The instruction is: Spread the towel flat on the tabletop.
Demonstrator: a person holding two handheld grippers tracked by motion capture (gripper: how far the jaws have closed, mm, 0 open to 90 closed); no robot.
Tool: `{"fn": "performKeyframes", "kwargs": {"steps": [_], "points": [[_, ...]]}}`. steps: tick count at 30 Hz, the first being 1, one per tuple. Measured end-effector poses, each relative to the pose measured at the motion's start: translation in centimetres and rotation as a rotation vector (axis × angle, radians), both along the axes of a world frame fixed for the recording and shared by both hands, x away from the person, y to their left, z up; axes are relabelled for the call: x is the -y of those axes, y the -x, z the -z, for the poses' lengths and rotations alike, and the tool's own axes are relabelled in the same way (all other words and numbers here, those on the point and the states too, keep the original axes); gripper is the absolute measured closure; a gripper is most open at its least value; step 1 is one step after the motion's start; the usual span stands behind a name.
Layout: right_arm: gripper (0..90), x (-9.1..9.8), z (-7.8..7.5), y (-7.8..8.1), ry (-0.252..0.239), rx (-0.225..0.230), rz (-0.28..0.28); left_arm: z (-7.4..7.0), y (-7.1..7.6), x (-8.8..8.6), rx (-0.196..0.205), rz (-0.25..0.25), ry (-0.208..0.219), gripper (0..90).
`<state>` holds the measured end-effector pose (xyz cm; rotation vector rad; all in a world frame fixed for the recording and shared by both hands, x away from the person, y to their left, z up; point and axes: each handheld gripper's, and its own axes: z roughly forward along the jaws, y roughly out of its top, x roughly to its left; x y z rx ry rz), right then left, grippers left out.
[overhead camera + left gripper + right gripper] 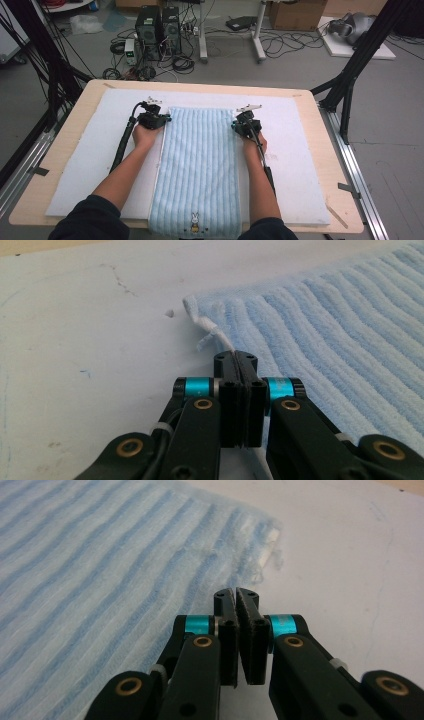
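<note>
- One light blue striped towel (199, 165) lies flat and lengthwise on the white pad (90, 150) that covers the tabletop (60, 135); its near end hangs at the near edge and bears one small rabbit emblem (194, 218).
- One left gripper (161, 120) sits at the towel's far left corner. In the left gripper view the jaws are pressed together, with a thin white thread (207, 332) from the towel's corner running into the seam between them; whether any cloth is pinched there cannot be told.
- One right gripper (239, 125) sits at the towel's far right corner. In the right gripper view the jaws are closed, tips meeting, just beside the towel's edge; nothing is seen between them.
- Two forearms in dark sleeves enter from the near side, one hand on each gripper, one cable trailing back from each.
- Containers: one cardboard box (295, 14) stands on the floor beyond the tabletop; its contents cannot be seen.
- Also on the floor: two dark computer towers (159, 27) side by side, amid loose cables.
</note>
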<state>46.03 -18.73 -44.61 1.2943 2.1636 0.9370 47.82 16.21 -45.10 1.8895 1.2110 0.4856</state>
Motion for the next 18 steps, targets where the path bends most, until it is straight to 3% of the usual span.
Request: {"fn": "performKeyframes", "kwargs": {"steps": [1, 2, 4, 6, 8, 11, 13, 14, 16, 17, 18], "points": [[87.4, -0.1, 0.0, -0.1, -0.001, 0.006, 0.015, 0.0, 0.0, -0.1, 0.002, -0.003, 0.000, 84.9], [84.6, -0.2, 0.0, -0.1, -0.001, 0.010, 0.023, -0.1, 0.0, -0.3, 0.006, -0.010, 0.002, 76.6], [74.3, -0.1, 0.0, 0.1, 0.000, 0.014, 0.028, -0.2, 0.1, -0.7, 0.005, -0.007, 0.022, 62.2], [66.4, 0.1, -0.3, 0.4, -0.007, 0.011, 0.023, -0.4, 0.5, -1.2, 0.005, 0.003, 0.053, 56.9], [62.5, 0.6, -0.8, 1.0, -0.044, 0.019, 0.014, -0.3, 1.0, -1.5, -0.010, 0.036, 0.086, 54.8], [57.9, 1.2, -1.2, 2.3, -0.082, 0.009, -0.019, 0.1, 1.8, -1.3, -0.042, 0.082, 0.080, 55.8], [57.1, 1.5, -1.2, 3.2, -0.089, -0.001, -0.028, 0.0, 2.1, -1.0, -0.037, 0.100, 0.076, 57.2], [57.2, 1.6, -1.2, 3.7, -0.093, 0.005, -0.033, 0.0, 2.2, -0.7, -0.036, 0.116, 0.068, 61.3], [58.5, 1.8, -1.0, 4.8, -0.089, 0.005, -0.048, 0.0, 2.5, 0.1, -0.003, 0.138, -0.026, 77.6], [60.5, 1.9, -0.9, 5.3, -0.086, -0.008, -0.058, -0.1, 2.5, 0.3, -0.001, 0.133, -0.035, 87.2], [62.0, 1.9, -0.7, 5.5, -0.089, -0.018, -0.062, -0.1, 2.5, 0.5, -0.002, 0.107, -0.035, 87.5]]}}
